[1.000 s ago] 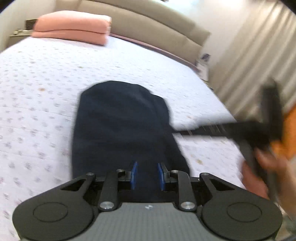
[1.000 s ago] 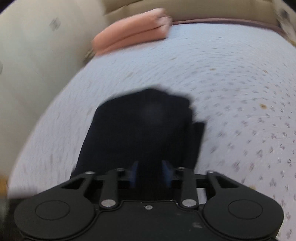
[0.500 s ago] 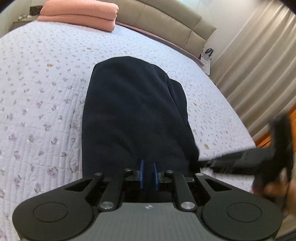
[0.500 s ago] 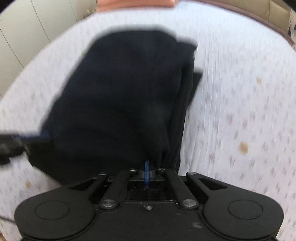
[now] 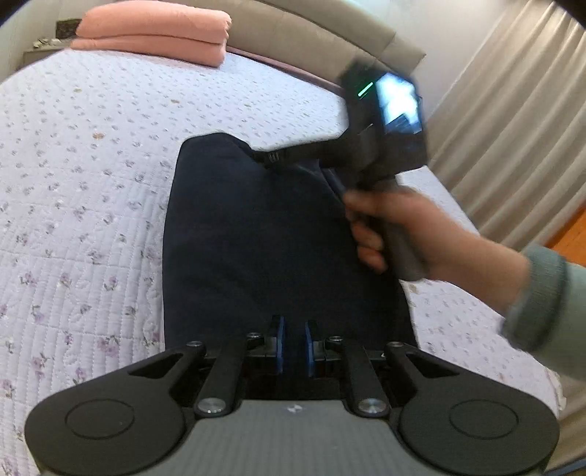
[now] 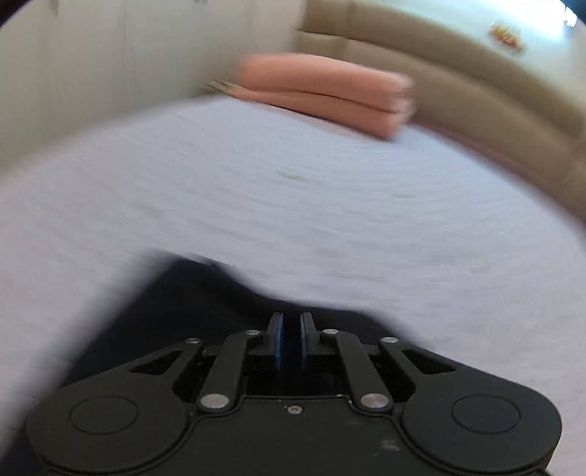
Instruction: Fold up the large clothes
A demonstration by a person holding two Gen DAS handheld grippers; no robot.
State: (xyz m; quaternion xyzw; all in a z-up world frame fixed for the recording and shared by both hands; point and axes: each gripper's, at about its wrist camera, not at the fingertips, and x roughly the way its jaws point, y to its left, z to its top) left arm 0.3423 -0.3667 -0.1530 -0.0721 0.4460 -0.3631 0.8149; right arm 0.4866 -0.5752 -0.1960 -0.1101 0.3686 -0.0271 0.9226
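Note:
A dark navy garment [image 5: 263,238] lies folded into a long strip on the flowered bedspread [image 5: 80,175]. My left gripper [image 5: 293,346] hovers over its near end, its blue pads slightly apart, holding nothing. My right gripper reaches across the garment's far right part in the left wrist view [image 5: 273,158], held by a hand [image 5: 403,227]. In the blurred right wrist view the right gripper [image 6: 292,342] has its pads a narrow gap apart over the garment's far edge [image 6: 205,293]; whether cloth is between them cannot be told.
A folded pink blanket [image 5: 154,31] lies at the head of the bed against the beige padded headboard [image 5: 329,36]; it also shows in the right wrist view [image 6: 326,91]. Curtains [image 5: 512,110] hang to the right. A nightstand [image 5: 47,44] stands far left.
The right gripper has swung from the garment's near right edge up to its far end. The left gripper's pads have opened a little. The garment has stayed in place.

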